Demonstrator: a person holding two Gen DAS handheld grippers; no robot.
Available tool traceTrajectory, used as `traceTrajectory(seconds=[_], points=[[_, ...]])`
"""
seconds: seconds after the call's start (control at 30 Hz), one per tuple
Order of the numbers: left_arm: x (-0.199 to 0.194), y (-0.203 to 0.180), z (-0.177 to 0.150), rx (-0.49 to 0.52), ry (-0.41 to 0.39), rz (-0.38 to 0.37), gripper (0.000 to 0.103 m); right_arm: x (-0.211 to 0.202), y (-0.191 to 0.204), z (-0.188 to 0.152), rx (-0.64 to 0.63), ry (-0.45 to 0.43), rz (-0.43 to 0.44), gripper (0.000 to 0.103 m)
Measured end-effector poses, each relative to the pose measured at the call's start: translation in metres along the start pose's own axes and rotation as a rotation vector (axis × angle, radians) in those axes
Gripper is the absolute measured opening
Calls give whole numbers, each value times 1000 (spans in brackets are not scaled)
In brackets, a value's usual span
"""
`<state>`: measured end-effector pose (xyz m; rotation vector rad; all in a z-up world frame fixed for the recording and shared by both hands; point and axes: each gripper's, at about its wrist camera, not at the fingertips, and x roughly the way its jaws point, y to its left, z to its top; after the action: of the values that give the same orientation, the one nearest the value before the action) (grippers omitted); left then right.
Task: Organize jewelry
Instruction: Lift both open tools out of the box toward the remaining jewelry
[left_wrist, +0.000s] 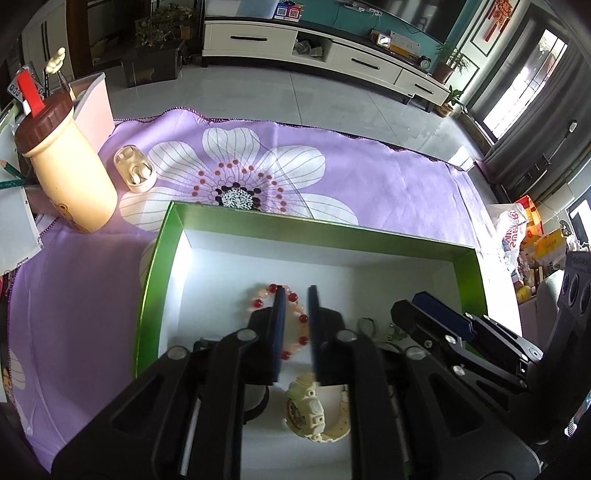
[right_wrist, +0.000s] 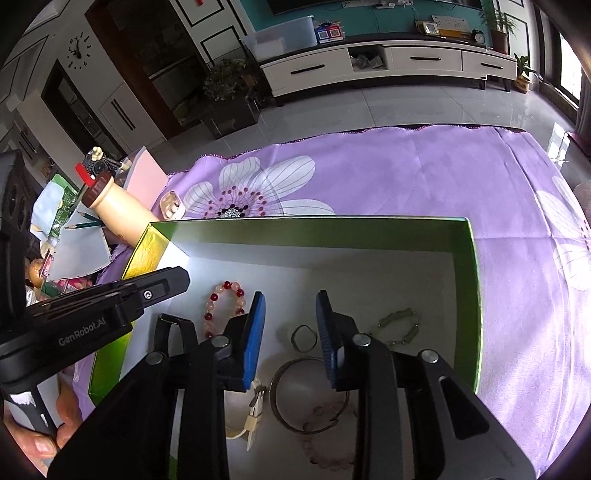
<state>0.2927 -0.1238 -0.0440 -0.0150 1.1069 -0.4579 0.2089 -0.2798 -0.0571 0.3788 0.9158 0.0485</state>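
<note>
Green box (left_wrist: 468, 273): white-floored, lower centre of both views, on my purple flowered cloth (left_wrist: 369, 177)
Left claw (left_wrist: 295, 295): narrowly parted, empty, over the red-and-pink bead bracelet (left_wrist: 258, 303)
Right claw (right_wrist: 290, 306): wider apart, empty (ring (right_wrist: 303, 338) and bangle (right_wrist: 291, 402) lie between its pads)
Cream watch (left_wrist: 308, 410): bottom centre, inside the box

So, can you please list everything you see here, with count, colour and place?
Box: 1, green outside, white inside, on the cloth.
Beaded bracelet: 1, red and pink, inside box, left.
Watch: 1, cream, inside box, near edge.
Ring: 1, silver, box middle.
Bangle: 1, silver, below the ring.
Pale bracelet: 1, greenish, box right.
Cloth: 1, purple, white flowers, under box.
Bottle: 1, cream, brown cap, left.
Earbud case: 1, white, beside bottle.
Left gripper: black, blue pads, open, over beaded bracelet.
Right gripper: same, open, over ring.
</note>
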Motion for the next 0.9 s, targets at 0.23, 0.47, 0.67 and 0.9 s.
traceTrajectory(seconds=[0.23, 0.47, 0.67, 0.9], points=[[-17, -4, -12, 20, -25, -3, 36, -37, 6, -19, -59, -75, 18, 29], [-65, -7, -40, 58, -98, -18, 52, -86, 12, -48, -96, -144, 68, 29], [-109, 0, -81, 90, -147, -19, 63, -120, 17, -84, -138, -159, 73, 30], [-128, 22, -136, 84, -126, 18, 70, -127, 16, -135, -167, -121, 15, 30]])
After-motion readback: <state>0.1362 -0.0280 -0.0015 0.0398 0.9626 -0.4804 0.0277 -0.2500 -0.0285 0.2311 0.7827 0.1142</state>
